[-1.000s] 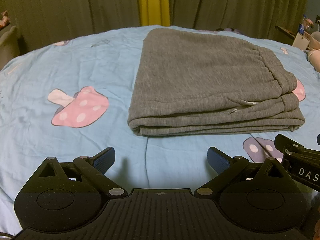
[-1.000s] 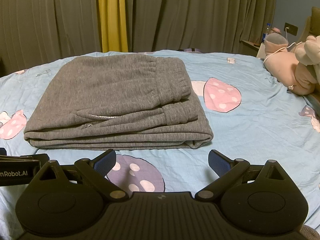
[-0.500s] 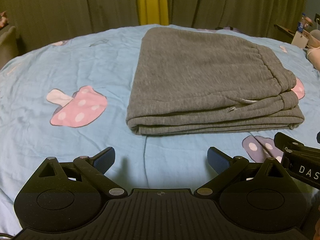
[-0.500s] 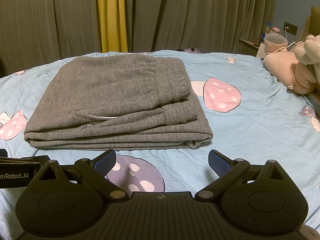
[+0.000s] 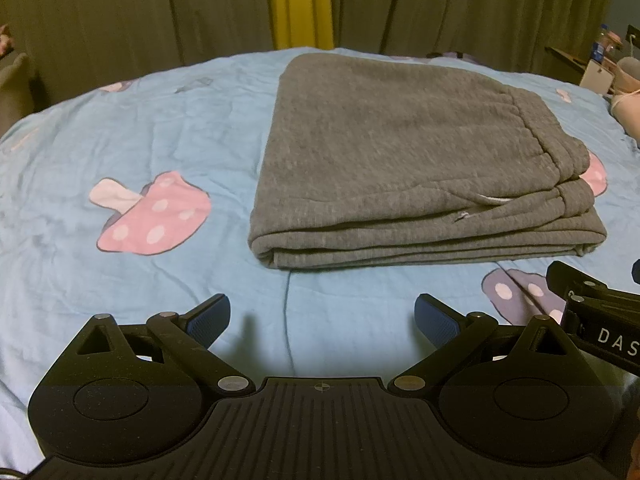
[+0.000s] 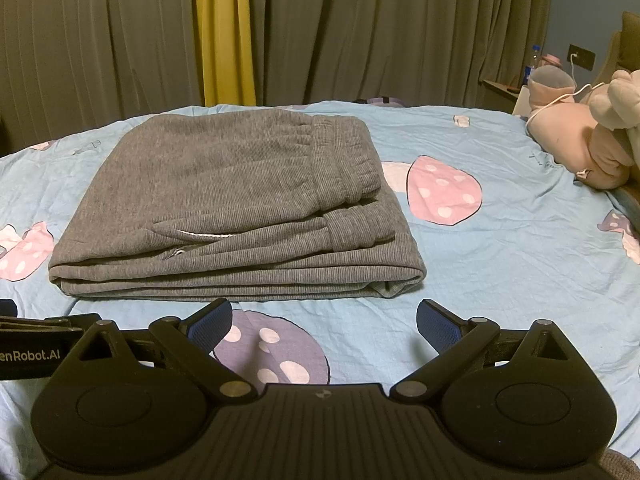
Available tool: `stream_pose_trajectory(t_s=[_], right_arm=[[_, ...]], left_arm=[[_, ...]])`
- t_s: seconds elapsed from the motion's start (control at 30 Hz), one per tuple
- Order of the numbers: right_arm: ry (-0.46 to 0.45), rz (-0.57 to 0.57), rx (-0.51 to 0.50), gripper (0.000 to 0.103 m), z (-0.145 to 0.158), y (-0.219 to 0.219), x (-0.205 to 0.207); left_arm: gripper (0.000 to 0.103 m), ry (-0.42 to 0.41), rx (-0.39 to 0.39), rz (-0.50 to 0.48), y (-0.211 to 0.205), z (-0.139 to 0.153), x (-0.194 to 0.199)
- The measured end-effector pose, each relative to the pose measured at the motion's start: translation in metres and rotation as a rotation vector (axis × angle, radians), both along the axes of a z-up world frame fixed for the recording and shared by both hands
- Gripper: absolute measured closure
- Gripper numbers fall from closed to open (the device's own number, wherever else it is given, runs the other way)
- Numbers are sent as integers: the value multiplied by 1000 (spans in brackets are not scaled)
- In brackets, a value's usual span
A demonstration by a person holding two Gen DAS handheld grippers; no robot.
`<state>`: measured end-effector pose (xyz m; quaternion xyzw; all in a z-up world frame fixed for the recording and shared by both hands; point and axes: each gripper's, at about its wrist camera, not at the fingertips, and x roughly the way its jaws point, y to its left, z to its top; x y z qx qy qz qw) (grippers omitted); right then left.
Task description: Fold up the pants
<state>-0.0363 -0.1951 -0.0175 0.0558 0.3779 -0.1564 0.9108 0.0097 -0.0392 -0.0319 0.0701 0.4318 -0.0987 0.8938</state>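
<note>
The grey pants (image 5: 400, 160) lie folded into a flat rectangle on the blue bedsheet (image 5: 120, 128), the waistband at the right. They also show in the right wrist view (image 6: 224, 200). My left gripper (image 5: 322, 316) is open and empty, hovering over the sheet just in front of the pants' near fold. My right gripper (image 6: 324, 322) is open and empty, in front of the near edge, to the right of the left one. Part of the right gripper's body (image 5: 600, 320) shows at the right of the left wrist view.
The sheet has pink mushroom prints (image 5: 152, 216) (image 6: 444, 190) and a purple one (image 6: 272, 348). Stuffed toys (image 6: 580, 140) lie at the far right. Dark curtains with a yellow strip (image 6: 224, 32) hang behind the bed. A bedside shelf with a bottle (image 6: 532, 68) stands at the right.
The left wrist view has shifted slightly, with the pants a little lower and further left in frame. The right gripper has hardly moved. Both stay open.
</note>
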Motion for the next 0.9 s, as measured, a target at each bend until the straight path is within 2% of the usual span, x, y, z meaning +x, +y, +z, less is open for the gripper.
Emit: stream_pose_trajectory(t_s=[0.9], right_arm=[[2,2,-4,4,1,0,0]], left_arm=[[2,-7,8,-26,-3,3,-2]])
